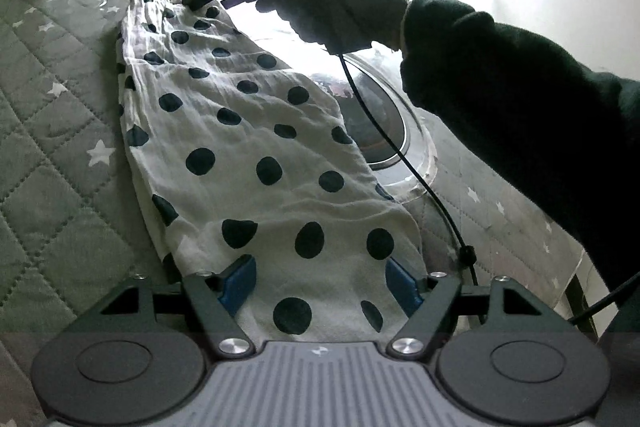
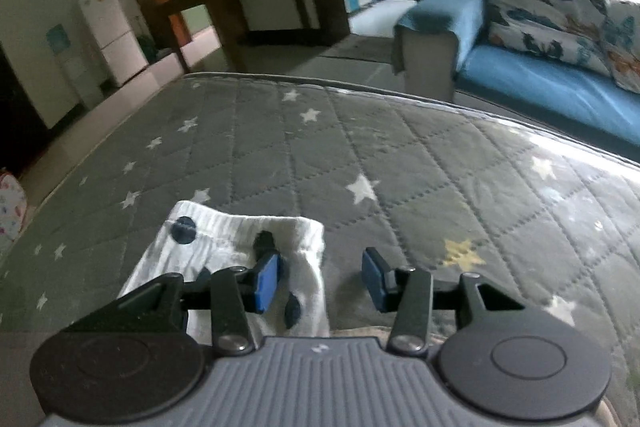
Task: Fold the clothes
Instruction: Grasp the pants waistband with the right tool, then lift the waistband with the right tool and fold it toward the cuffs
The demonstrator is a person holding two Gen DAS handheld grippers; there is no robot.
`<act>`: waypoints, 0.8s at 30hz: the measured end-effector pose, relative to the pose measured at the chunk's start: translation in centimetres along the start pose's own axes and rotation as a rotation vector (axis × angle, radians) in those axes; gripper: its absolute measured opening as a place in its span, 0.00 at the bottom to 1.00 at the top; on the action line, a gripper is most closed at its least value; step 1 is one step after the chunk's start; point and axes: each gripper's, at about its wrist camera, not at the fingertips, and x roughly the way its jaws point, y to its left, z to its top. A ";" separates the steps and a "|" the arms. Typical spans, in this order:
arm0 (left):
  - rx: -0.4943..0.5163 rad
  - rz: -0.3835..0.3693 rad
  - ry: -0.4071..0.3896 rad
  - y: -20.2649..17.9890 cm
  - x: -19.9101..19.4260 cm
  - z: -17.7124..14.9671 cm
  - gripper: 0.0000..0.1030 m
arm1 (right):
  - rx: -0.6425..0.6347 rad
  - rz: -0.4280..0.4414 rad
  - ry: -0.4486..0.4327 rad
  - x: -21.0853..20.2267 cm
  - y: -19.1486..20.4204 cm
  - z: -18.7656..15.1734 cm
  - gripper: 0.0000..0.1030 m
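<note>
A white garment with dark polka dots (image 1: 256, 147) lies stretched out along the grey star-quilted surface (image 1: 60, 131). My left gripper (image 1: 320, 283) is open, with its blue pads on either side of the garment's near end. My right gripper (image 2: 320, 281) is open at the far end of the garment (image 2: 224, 239), its left pad over the cloth's corner, its right pad over the bare quilt. In the left wrist view the right gripper (image 1: 196, 1) shows at the far end, held by a gloved hand; its fingertips rest on the cloth.
A round clear-rimmed tray (image 1: 404, 147) lies on the quilt right of the garment, partly under it. A black cable (image 1: 400, 155) hangs from the right gripper across it. A blue sofa (image 2: 540, 83) with patterned cushions stands beyond the quilt's far edge.
</note>
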 end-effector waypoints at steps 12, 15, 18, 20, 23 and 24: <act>0.023 0.024 0.031 -0.3 0.4 0.5 0.77 | 0.005 0.021 -0.031 -0.4 -0.2 -0.6 0.08; 0.053 0.055 0.043 0.0 0.5 1.2 0.77 | 0.042 -0.018 -0.051 -0.7 -1.2 -0.6 0.08; 0.072 0.083 0.049 0.5 0.6 2.0 0.77 | 0.083 -0.058 -0.077 -1.3 -2.7 -0.5 0.08; 0.075 0.113 0.043 1.1 0.8 2.9 0.77 | 0.117 -0.083 -0.099 -1.9 -3.9 -0.4 0.08; 0.061 0.138 0.032 2.1 0.8 4.0 0.77 | 0.166 -0.113 -0.119 -2.8 -5.8 -0.4 0.08; 0.055 0.130 0.025 2.3 0.6 4.1 0.77 | 0.179 -0.115 -0.119 -3.0 -6.3 -0.6 0.08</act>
